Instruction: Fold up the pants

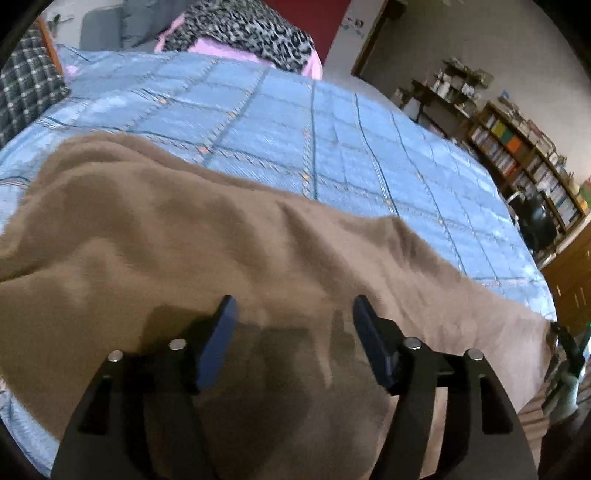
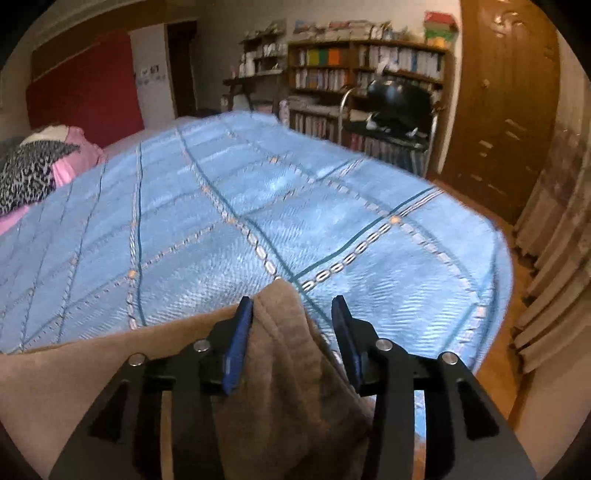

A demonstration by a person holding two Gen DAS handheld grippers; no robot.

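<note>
The brown pants (image 1: 192, 258) lie spread along the near edge of the bed (image 1: 332, 140). The left gripper (image 1: 291, 314) hangs over them, its fingers apart and empty. The right gripper (image 2: 291, 314) has its fingers apart around a bunched end of the cloth, not pinching. That end may slip off the edge unless gripped.

A bed (image 1: 332, 140) covered by a light blue quilted bedspread (image 2: 207, 236) carries brown pants (image 1: 177, 236), spread along its near edge. At the far end lie a pink cloth (image 1: 214, 48) and a leopard-print cloth (image 1: 240, 26), and a checked pillow (image 1: 22, 88) sits at the far left corner.
</note>
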